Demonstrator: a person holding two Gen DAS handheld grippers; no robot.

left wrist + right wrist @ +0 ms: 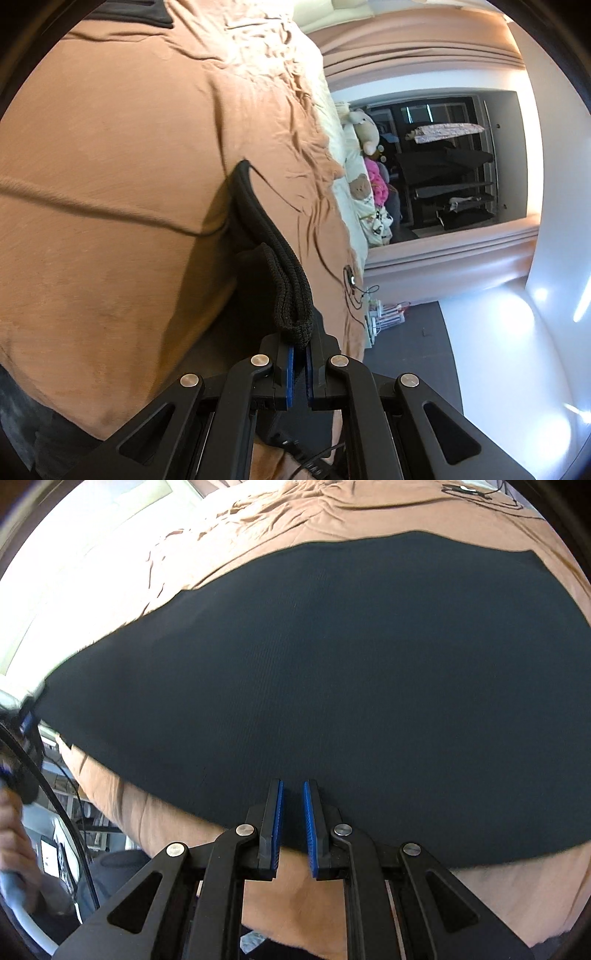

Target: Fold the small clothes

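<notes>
A: The flat black knit garment point(332, 672) lies spread across the bed's brown sheet point(369, 513), one long edge towards the near side of the bed.

B: And its thick ribbed hem point(284, 291)?

A: Pinched in the left tool point(300, 363), whose blue pads are pressed together on the bunched edge. That end looks raised off the sheet, with a shadow under it.

B: So the fold is starting?

A: I'd judge so: one end gripped and lifted, ready to carry across. Next, the left needs to bring that end over the rest and lay it down square, without dragging the whole piece.

B: The right tool point(293, 823)?

A: Its pads stand a little apart over the garment's near edge, tips against or just above the cloth; nothing is pinched between them. It may need to hold that edge down.

B: Poses?

A: Left tool points along the bed, only slightly downward; the right tips steeply down. At the far left of the right view a blurred hand point(14, 834) holds the other handle.
</notes>
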